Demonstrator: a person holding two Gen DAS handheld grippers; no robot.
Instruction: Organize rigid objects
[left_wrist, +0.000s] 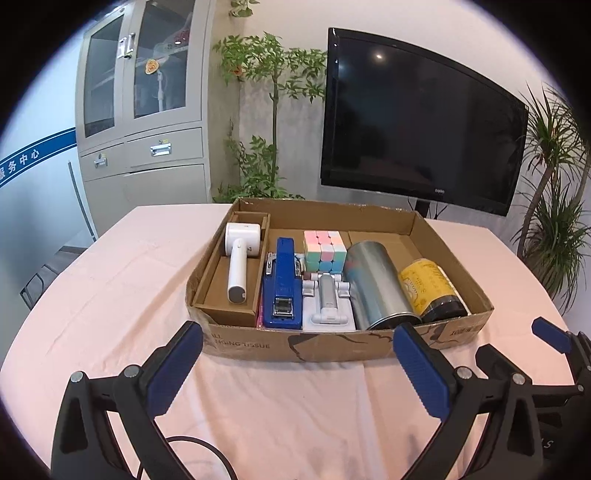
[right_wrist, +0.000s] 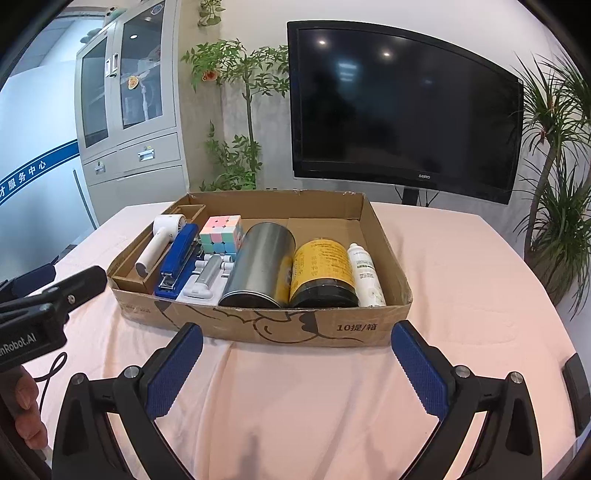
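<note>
Your left hand-held gripper (left_wrist: 297, 341) and right hand-held gripper (right_wrist: 297, 341) were both spread and empty before the cardboard box (right_wrist: 295, 328) on the table (right_wrist: 461, 280); it held fan (right_wrist: 153, 245), stapler (right_wrist: 177, 258), cube (right_wrist: 221, 234), tin (right_wrist: 258, 271), jar (right_wrist: 323, 273), bottle (right_wrist: 364, 275).

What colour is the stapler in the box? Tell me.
Blue, with a metal front end. The stapler shows best in the left wrist view.
</note>
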